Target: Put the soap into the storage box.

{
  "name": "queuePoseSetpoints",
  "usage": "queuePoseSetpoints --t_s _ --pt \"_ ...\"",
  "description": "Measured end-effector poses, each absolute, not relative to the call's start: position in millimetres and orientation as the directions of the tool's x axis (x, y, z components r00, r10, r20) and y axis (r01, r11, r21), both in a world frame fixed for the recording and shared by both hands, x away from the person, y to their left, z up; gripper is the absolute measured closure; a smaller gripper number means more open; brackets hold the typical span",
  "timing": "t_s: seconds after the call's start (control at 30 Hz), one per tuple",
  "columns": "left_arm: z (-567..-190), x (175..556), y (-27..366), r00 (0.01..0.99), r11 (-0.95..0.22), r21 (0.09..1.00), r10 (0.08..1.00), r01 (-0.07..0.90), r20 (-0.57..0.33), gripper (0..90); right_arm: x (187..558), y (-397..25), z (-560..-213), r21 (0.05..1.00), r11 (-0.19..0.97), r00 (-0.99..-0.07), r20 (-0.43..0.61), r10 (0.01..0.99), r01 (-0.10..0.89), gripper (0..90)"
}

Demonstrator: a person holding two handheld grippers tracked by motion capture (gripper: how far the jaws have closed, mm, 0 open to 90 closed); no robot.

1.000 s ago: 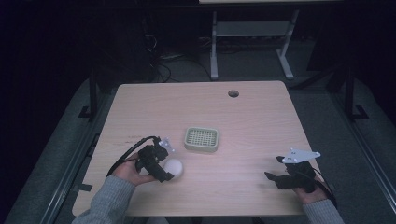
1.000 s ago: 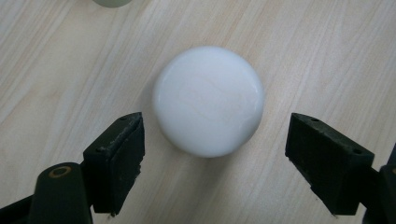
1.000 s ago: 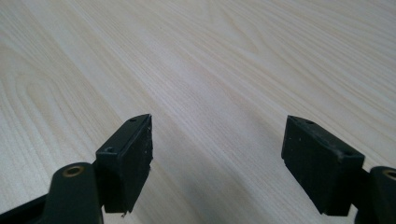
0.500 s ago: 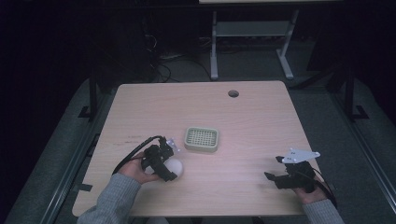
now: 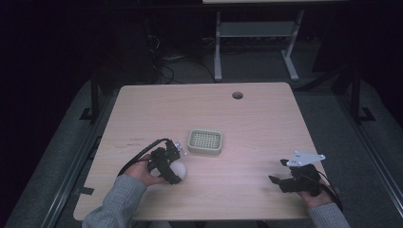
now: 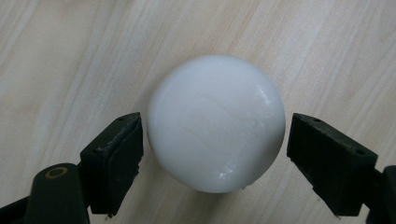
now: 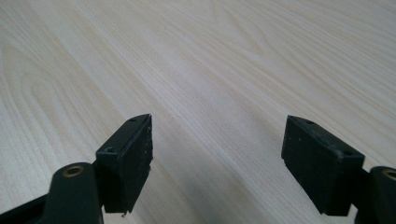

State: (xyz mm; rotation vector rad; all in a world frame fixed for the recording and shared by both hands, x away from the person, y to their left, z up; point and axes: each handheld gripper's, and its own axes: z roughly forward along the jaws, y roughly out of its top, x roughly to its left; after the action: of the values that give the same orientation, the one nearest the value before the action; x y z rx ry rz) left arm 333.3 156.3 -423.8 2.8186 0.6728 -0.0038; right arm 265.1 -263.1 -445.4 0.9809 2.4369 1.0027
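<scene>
Two grippers: one in each of the person's hands, both low over the wooden table point(image 5: 266, 123).
Left gripper point(image 6: 212, 154): its jaws stand spread on either side of the white ball point(image 6: 216, 122); the left-hand jaw sits just beside the ball's flank and the other stands a little way off, so nothing is pinched yet.
Why so held: the jaws straddle the ball at its widest part, which looks like the line-up for a squeeze across the middle, where a round, smooth thing is least likely to pop out.
White ball, place: resting on the table near its front left, just beside and nearer the person than the small tray point(image 5: 205, 142); in the high view the left gripper point(image 5: 166, 164) covers part of it.
Right gripper point(image 7: 217, 158): jaws spread wide over bare wood, holding nothing; in the high view the right gripper point(image 5: 297, 178) is parked near the front right corner, well apart from the ball, likely kept out of the way.
Small tray, contents: a pale, shallow rectangular dish with a perforated or gridded floor; it appears to hold nothing.
Table hole point(image 5: 237, 95): a round cable port near the far edge, nothing in it.
</scene>
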Motion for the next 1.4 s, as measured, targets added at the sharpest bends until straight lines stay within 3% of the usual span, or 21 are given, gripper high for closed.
queuePoseSetpoints --t_s 1.4 --pt "-432.5 342.8 150.1 0.895 -0.874 0.192 0.434 0.446 -0.101 23.0 264.9 -262.2 -445.6 0.713 0.517 -0.712 -0.036 0.701 0.474 24.2"
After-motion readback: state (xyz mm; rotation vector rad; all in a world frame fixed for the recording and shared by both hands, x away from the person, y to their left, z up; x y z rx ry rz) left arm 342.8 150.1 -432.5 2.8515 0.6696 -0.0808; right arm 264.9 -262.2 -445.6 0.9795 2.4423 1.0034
